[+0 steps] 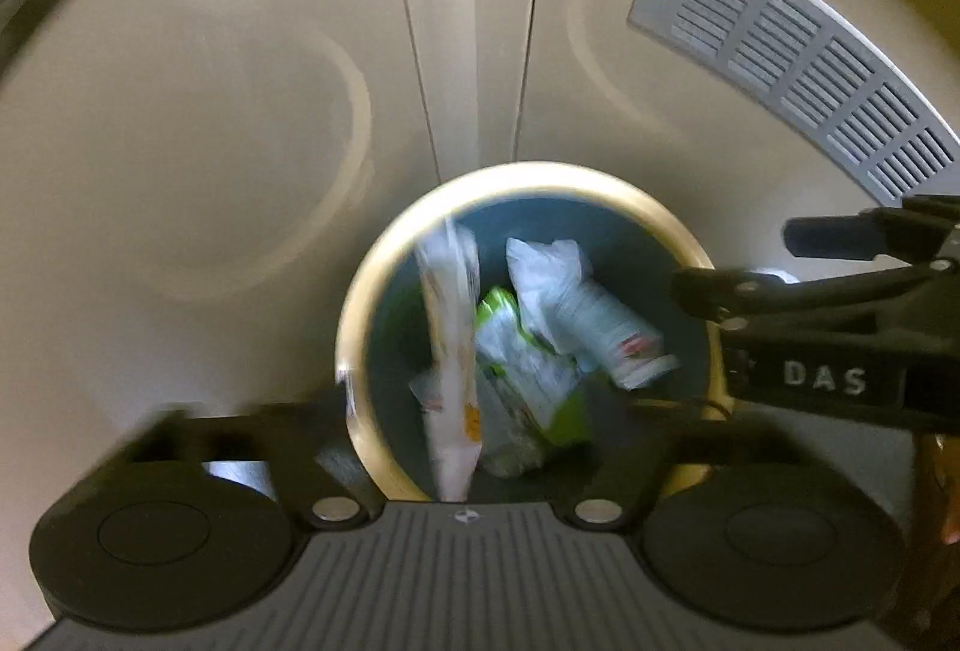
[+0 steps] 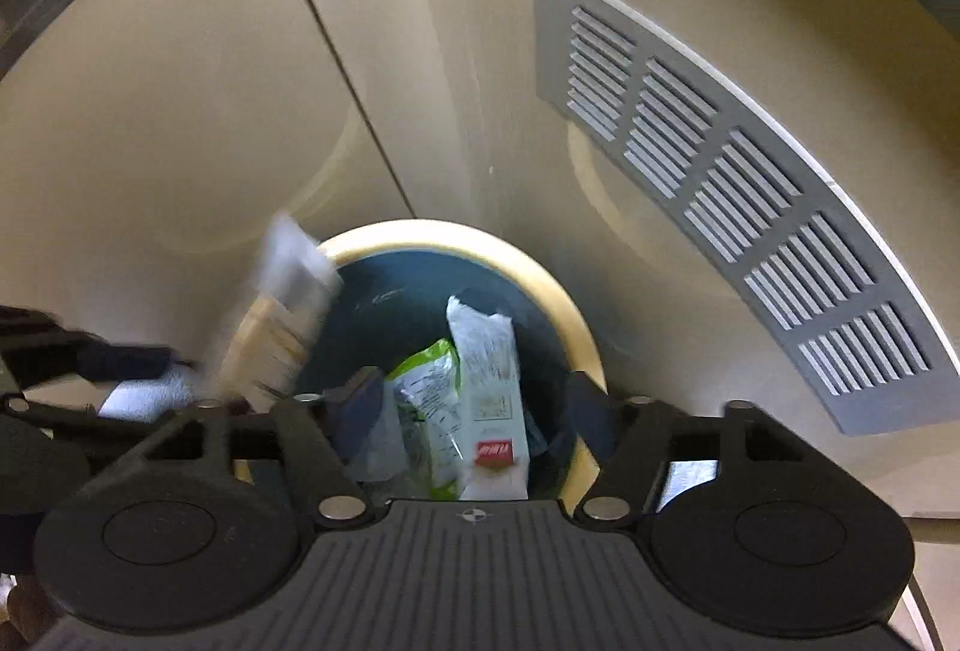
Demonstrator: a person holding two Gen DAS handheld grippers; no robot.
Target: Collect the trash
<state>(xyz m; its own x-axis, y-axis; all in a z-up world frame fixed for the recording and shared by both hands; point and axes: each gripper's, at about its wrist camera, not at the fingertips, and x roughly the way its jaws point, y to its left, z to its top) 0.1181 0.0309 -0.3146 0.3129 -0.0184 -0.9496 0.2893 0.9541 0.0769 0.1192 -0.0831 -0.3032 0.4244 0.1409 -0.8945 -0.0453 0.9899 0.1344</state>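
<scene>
While over bin (image 1: 354, 327), tools (image 1: 510, 411) wide, empty

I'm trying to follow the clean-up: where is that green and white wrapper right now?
The green and white wrapper lies inside the round bin, left of the white packet with a red label; the left wrist view shows it mid-bin too.

Black gripper (image 2: 468, 411), ribbed grey base, silver screws

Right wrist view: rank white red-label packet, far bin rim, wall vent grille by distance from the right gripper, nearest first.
From the right gripper:
1. white red-label packet: between the open jaws, inside the bin, untouched.
2. far bin rim: straight ahead, beyond the packet.
3. wall vent grille: farthest, up on the cabinet panel to the right.
</scene>
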